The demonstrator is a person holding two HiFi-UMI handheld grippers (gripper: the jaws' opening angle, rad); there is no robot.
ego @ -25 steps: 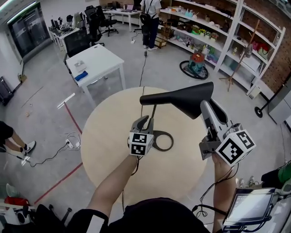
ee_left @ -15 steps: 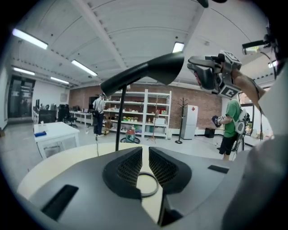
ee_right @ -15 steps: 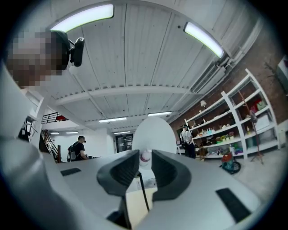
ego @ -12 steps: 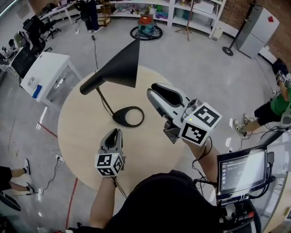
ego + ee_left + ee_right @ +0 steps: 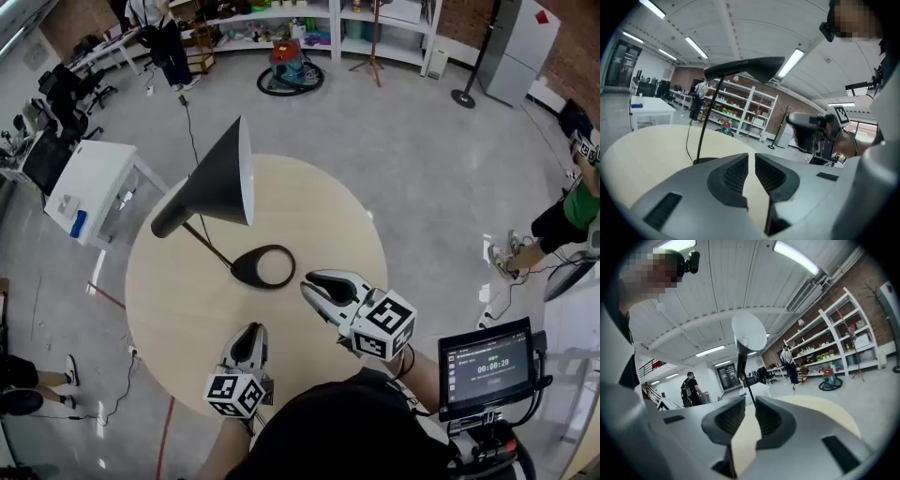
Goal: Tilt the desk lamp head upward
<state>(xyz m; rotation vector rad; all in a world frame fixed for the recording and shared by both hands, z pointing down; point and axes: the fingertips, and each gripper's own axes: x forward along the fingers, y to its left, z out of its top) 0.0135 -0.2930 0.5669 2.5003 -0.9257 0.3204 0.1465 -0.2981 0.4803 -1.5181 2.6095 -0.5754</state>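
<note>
- Hovering over the near rim of the round pale wooden table, the left gripper has its jaws a narrow slit apart and grips nothing.
- Just farther in, the right gripper hangs near the lamp's foot, its jaws likewise slightly parted and empty. Bare tabletop lies all round both.
- The person's dark top hides the table's nearest edge.
- The black desk lamp stands left of the table's centre, apart from both grippers. Its ring-shaped base lies flat on the wood. Its cone shade is tipped with the mouth facing right, and covers the stem's top.
- White wall shelving far off holds items too small to tell.
</note>
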